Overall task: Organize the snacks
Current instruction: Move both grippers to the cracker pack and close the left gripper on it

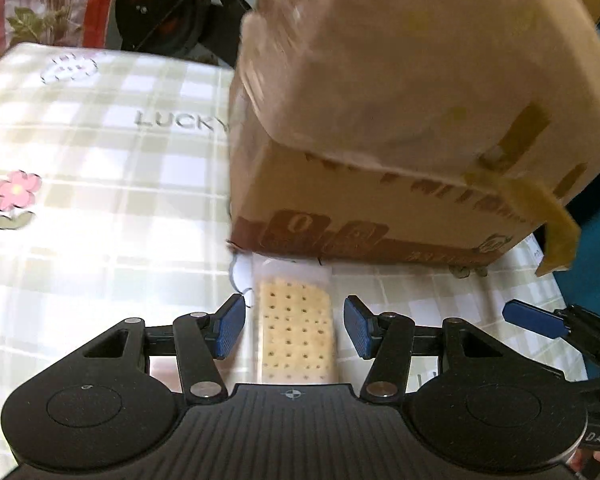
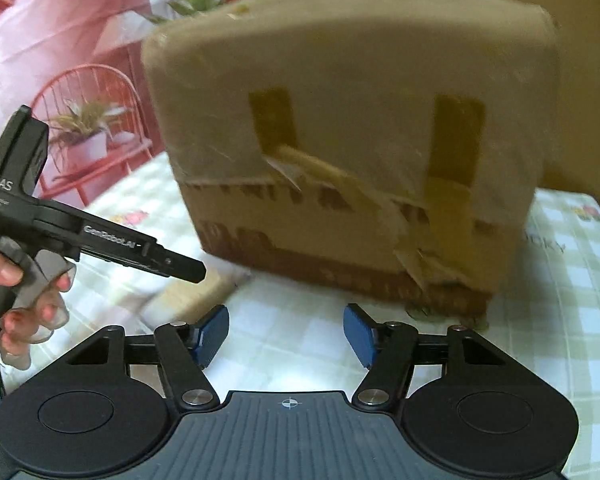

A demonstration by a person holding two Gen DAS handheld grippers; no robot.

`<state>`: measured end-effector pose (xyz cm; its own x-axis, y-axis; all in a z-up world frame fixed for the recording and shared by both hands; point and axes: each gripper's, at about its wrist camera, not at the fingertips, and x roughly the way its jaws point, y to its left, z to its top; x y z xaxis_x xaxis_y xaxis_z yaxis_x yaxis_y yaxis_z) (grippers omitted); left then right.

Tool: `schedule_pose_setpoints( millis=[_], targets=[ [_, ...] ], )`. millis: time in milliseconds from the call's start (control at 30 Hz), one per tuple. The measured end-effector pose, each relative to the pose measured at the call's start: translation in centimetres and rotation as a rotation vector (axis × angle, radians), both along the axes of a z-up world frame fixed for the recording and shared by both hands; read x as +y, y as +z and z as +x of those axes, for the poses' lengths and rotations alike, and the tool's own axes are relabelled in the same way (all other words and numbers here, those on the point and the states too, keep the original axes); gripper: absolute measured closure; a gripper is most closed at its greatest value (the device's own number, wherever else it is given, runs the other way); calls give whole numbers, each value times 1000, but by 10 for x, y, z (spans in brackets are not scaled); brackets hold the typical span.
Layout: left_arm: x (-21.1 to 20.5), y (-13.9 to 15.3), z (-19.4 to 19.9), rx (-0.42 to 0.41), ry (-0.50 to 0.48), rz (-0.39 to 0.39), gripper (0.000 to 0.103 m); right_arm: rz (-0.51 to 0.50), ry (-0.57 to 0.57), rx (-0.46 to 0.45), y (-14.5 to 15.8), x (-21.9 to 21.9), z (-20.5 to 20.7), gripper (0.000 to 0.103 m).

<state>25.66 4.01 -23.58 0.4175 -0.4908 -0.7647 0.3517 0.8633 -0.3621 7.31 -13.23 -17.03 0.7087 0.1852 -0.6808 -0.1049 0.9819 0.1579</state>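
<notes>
A clear-wrapped pack of crackers (image 1: 296, 328) lies flat on the checked tablecloth, its far end against a taped cardboard box (image 1: 400, 120). My left gripper (image 1: 295, 330) is open, its blue pads (image 1: 230, 330) on either side of the pack, apart from it. My right gripper (image 2: 286, 336) is open and empty over the cloth in front of the same box (image 2: 352, 140). The left gripper's body (image 2: 80, 236), held by a hand, shows at the left of the right wrist view. A blurred tan packet (image 2: 196, 294) lies under it.
The table has a green-and-white checked cloth (image 1: 100, 200) with flowers and the word LUCKY. A black wheeled device (image 1: 164, 8) stands beyond the table's far edge. A red wire chair with a potted plant (image 2: 88, 128) stands behind the table. The right gripper's blue finger (image 1: 536, 318) shows at the right.
</notes>
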Motion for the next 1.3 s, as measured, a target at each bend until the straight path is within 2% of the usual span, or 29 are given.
schedule_pose_setpoints(
  millis=[100, 367, 467, 633, 767, 867, 1000, 1100, 1300],
  targets=[
    [-14, -4, 3, 9, -30, -27, 47, -9, -12, 20, -9, -9, -5, 43],
    [-66, -6, -8, 49, -210, -87, 48, -68, 6, 69, -28, -17, -11, 43],
    [-74, -2, -14, 31, -222, -79, 48, -69, 33, 80, -34, -12, -14, 43],
    [-50, 23, -26, -46, -177, -94, 48, -53, 106, 42, -39, -1, -20, 43],
    [-17, 44, -49, -157, -91, -22, 48, -23, 134, 4, -41, 9, -17, 43],
    [9, 44, -66, -185, 13, 14, 48, -15, 156, -9, -44, 17, -12, 43],
    [22, 31, -81, -148, 78, 4, 48, -60, 196, 4, -51, 30, -2, 45],
    [23, 20, -85, -108, 93, -19, 48, -92, 224, 11, -54, 40, 0, 49],
    [15, 3, -85, -61, 118, -33, 50, -131, 247, 11, -55, 46, 4, 50]
  ],
)
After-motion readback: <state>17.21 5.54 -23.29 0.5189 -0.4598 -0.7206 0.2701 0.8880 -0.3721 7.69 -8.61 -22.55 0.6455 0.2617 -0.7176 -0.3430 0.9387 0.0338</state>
